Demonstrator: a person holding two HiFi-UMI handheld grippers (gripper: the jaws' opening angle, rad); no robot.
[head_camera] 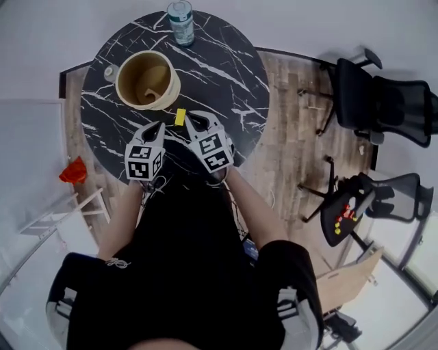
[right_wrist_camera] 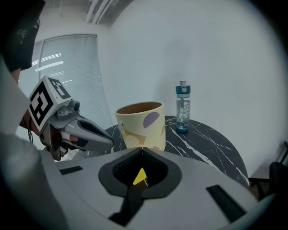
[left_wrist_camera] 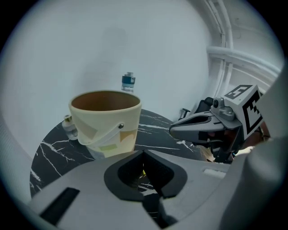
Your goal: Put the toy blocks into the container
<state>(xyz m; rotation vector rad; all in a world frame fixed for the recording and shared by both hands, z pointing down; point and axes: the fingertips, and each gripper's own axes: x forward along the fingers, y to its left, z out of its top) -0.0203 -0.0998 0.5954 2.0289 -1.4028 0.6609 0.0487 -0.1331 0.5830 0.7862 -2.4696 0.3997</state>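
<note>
A cream bucket stands on the round black marble table, with its brown inside showing. A yellow block lies on the table just in front of the bucket. My left gripper hangs left of the block and my right gripper right of it, both shut with nothing held. In the right gripper view the shut right gripper points at the bucket, and the block shows through the gap below the tips. In the left gripper view the left gripper faces the bucket.
A water bottle stands at the table's far edge and a small jar left of the bucket. Black office chairs stand on the wooden floor to the right. A red object lies by a white frame at the left.
</note>
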